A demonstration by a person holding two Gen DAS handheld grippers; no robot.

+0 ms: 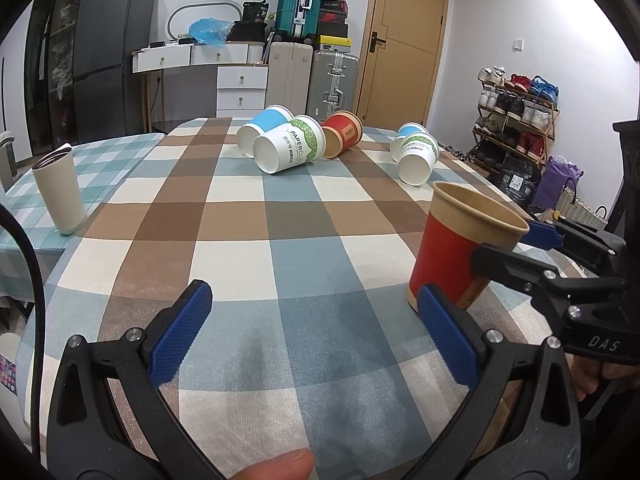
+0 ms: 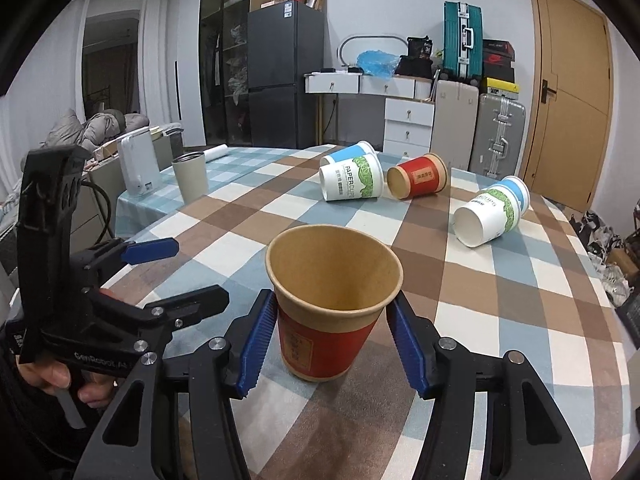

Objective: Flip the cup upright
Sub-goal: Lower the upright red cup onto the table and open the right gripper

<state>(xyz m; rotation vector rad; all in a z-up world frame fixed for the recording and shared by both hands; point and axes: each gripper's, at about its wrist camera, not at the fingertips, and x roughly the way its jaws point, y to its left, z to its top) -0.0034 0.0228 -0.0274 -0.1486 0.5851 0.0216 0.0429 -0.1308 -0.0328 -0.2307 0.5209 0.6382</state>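
A red and brown paper cup [image 2: 330, 304] stands upright on the checked tablecloth, mouth up. My right gripper [image 2: 332, 340] is around it, blue pads [image 2: 256, 340] against both sides near the rim. In the left wrist view the same cup [image 1: 452, 256] stands at the right with the right gripper [image 1: 516, 248] around it. My left gripper [image 1: 316, 332] is open and empty, low over the cloth, left of the cup. It also shows in the right wrist view [image 2: 168, 276]. Several other cups lie on their sides farther back.
Lying cups: a green-print white one [image 1: 290, 148] on a blue one [image 1: 264, 128], a red one [image 1: 342, 134], and a nested white and blue pair [image 1: 416, 154]. A beige tumbler [image 1: 60, 192] stands at the left. A white appliance [image 2: 138, 168] stands behind it.
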